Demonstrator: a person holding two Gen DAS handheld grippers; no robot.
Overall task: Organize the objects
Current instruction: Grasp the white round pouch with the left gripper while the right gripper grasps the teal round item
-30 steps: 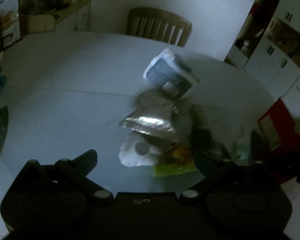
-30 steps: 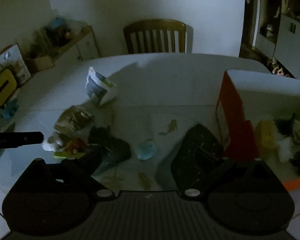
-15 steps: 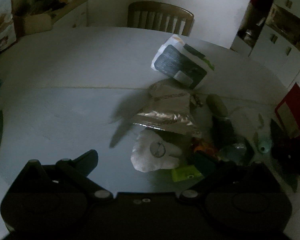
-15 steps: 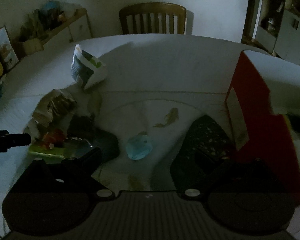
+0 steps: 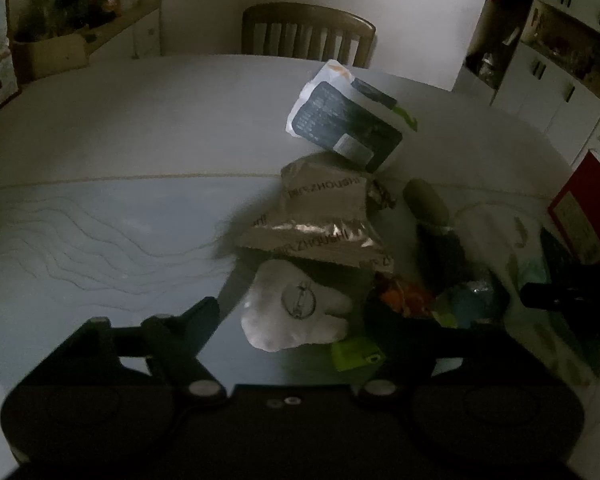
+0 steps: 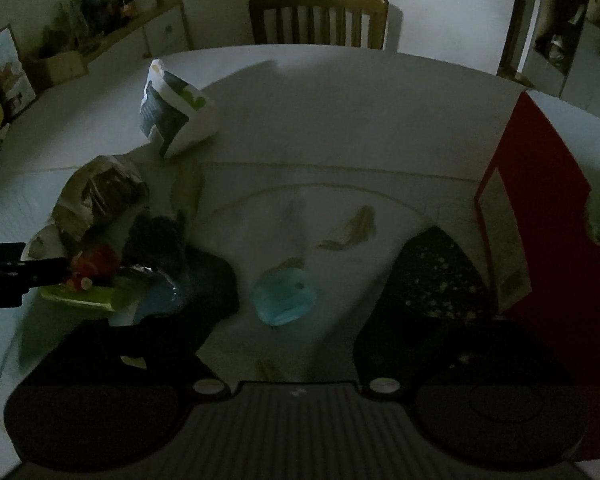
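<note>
A heap of objects lies on the round table [image 5: 140, 152]: a white and dark pouch [image 5: 346, 120], a silver foil bag [image 5: 324, 216], a white plush pad [image 5: 296, 306], an orange toy [image 5: 400, 294] and a green packet [image 5: 356, 354]. My left gripper [image 5: 300, 316] is open and empty, its fingers either side of the white pad. In the right wrist view the pouch [image 6: 176, 116], foil bag [image 6: 100, 196], orange toy [image 6: 96, 264] and a light blue object [image 6: 284, 298] show. My right gripper [image 6: 284, 328] is open and empty, just short of the blue object.
A red and white box [image 6: 540, 216] stands at the right. A dark speckled item [image 6: 436, 276] lies beside it. A wooden chair [image 6: 320, 16] stands behind the table. A shelf with clutter [image 5: 80, 28] is at the far left. The left gripper's finger shows in the right view [image 6: 16, 276].
The left gripper has moved closer to the heap and swung right, centring on the white pad. The right gripper has moved forward and left, toward the blue object; the box has slid to the right edge.
</note>
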